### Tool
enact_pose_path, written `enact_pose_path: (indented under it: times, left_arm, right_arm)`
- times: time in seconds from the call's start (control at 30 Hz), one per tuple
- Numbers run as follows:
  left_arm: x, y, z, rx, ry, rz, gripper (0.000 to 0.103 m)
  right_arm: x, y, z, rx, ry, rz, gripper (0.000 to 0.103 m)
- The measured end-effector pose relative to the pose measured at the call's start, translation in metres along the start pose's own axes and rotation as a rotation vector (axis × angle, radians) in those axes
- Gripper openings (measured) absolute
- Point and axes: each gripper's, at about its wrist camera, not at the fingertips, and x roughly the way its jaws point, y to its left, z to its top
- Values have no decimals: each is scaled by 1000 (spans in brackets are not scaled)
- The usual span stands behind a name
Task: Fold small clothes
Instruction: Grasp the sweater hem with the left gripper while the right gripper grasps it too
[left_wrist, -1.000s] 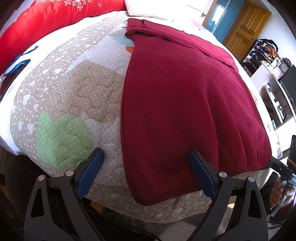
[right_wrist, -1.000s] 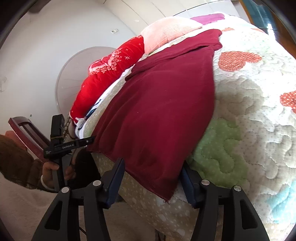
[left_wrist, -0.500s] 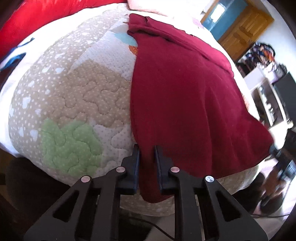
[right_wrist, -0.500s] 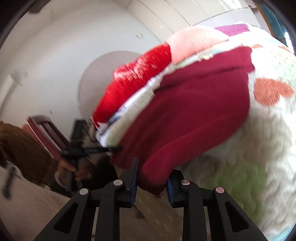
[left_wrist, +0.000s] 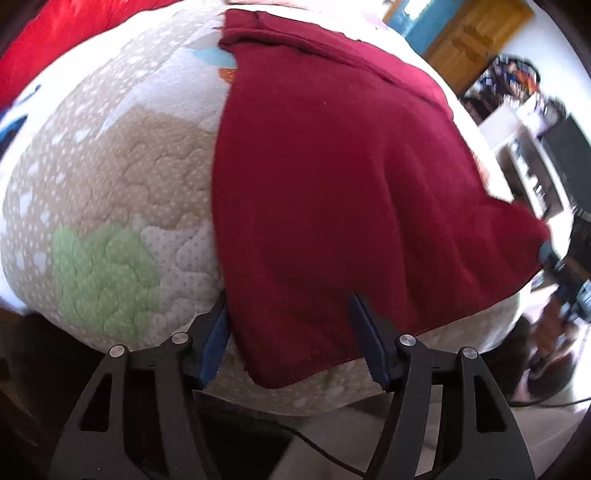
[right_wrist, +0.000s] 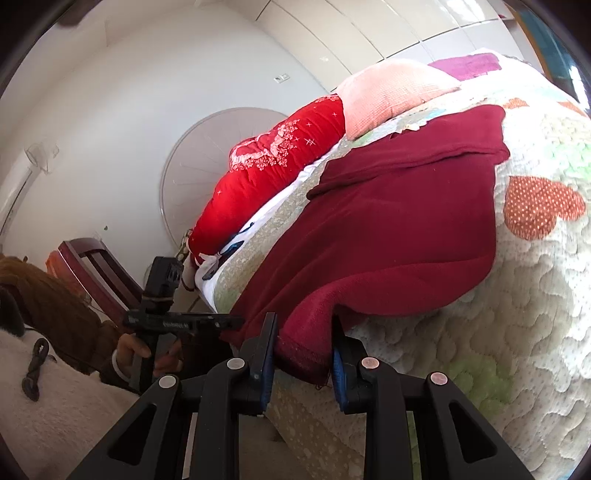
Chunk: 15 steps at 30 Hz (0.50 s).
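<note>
Setting: bedroom; quilted bedspread (left_wrist: 110, 192) with heart patches covering the bed, wooden door and shelving at far right.

Item 1, left gripper (left_wrist: 290, 332): jaws apart, straddling the near-left hem corner of the garment at the near edge of the bed; pads do not appear to pinch the cloth.

Item 2, right gripper (right_wrist: 303, 350): jaws partly closed, the garment's near-right hem corner bunched between them and raised off the bedspread; firmness of the pinch cannot be told.

Item 3, maroon garment (left_wrist: 332, 177): spread lengthwise on the bedspread, hem overhanging the near edge, far end toward the pink pillow (right_wrist: 391, 88) and red quilt (right_wrist: 273, 162).

Handling note: judged step is gripping both hem corners. Close both sides on the hem itself, lift level, and carry both corners evenly toward the far end so the fold lies square.
</note>
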Motion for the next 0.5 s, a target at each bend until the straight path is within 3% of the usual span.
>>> enact_pose_path:
  times: [0.5]
  left_arm:
    - [0, -2, 4, -30, -7, 3, 60]
  right_arm:
    - [6, 1, -1, 4, 18, -4, 24]
